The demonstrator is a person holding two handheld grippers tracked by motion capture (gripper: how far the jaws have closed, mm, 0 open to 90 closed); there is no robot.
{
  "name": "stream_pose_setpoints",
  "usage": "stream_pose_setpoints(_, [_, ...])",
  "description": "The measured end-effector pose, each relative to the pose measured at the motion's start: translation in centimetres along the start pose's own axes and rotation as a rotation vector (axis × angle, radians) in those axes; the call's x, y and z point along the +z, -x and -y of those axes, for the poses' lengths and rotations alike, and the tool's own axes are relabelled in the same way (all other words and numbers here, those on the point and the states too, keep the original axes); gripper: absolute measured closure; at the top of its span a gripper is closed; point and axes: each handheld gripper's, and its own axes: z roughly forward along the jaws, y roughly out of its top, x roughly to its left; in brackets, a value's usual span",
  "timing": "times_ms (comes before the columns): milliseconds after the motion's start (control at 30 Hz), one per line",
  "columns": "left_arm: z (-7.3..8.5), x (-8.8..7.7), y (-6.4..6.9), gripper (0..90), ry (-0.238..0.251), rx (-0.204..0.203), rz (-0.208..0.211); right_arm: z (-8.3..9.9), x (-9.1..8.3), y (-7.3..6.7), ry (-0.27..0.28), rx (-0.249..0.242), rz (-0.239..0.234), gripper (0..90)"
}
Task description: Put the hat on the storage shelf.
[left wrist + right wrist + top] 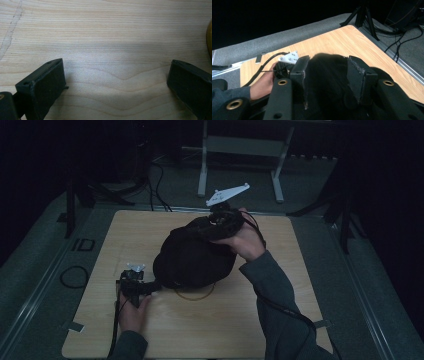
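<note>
A black, rounded cloth cap (pixel 192 257) lies in the middle of the wooden table (pixel 235 320), with a thin yellowish ring (pixel 196 296) showing under its near edge. My right gripper (pixel 205 226) rests on the cap's far top, its grey plate up. In the right gripper view its jaws (pixel 328 62) stand apart with black cloth (pixel 327 82) between them, and the pads do not visibly press on it. My left gripper (pixel 150 289) lies low on the table at the cap's left edge. Its jaws (pixel 116 72) are wide open over bare wood, with the ring's edge (pixel 209 40) at far right.
Grey carpet surrounds the table. A metal frame (pixel 240 150) stands behind it, a tripod leg (pixel 325 205) at the back right, and cables (pixel 75 276) lie on the floor at left. The person's left hand (pixel 262 86) shows beyond the cap.
</note>
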Motion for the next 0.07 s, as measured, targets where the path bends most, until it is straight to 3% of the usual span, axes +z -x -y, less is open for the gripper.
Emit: stream_pose_setpoints(67, [-0.01, -0.01, 0.00, 1.2, -0.002, 0.000, 0.001, 0.26, -0.27, 0.06, 0.001, 0.005, 0.007, 51.0])
